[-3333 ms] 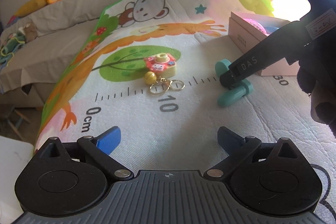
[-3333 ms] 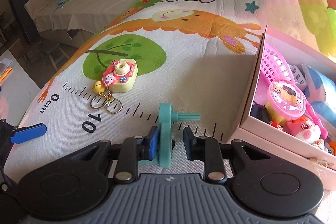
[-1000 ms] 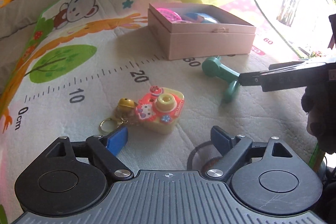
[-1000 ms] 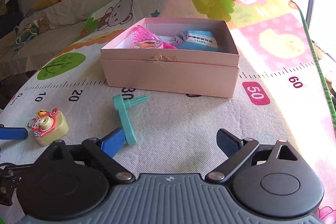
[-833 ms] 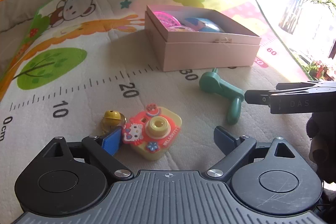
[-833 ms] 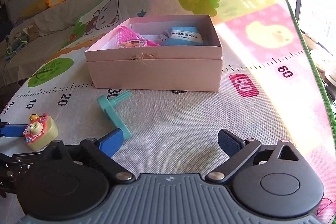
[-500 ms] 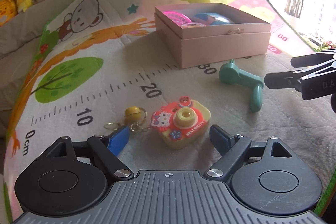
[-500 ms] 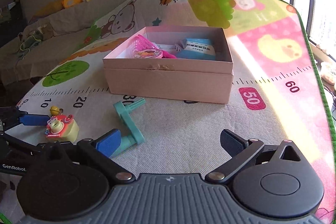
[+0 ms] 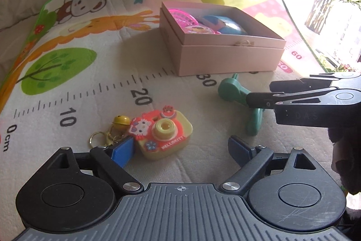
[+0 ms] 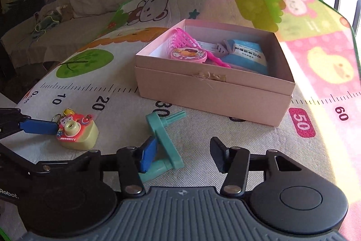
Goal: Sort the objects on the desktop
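Toy camera (image 9: 163,136): pale yellow body, orange-red face, yellow lens, cat sticker, "HELLO KITTY" lettering along lower edge. Lying on back, lens up, by the "20" mark of printed ruler. Keychain (image 9: 111,130) at its left: yellow bell, gold rings, flat on mat.

Teal crank handle (image 10: 163,139): flat bar, peg at each end, pegs pointing opposite ways. Lying near the "30" mark, just in front of box, well apart from camera.

Pink cardboard box (image 10: 209,92): open, upright. Inside: pink mesh basket (image 10: 181,41), round pink case (image 10: 189,55), blue packet (image 10: 247,55).
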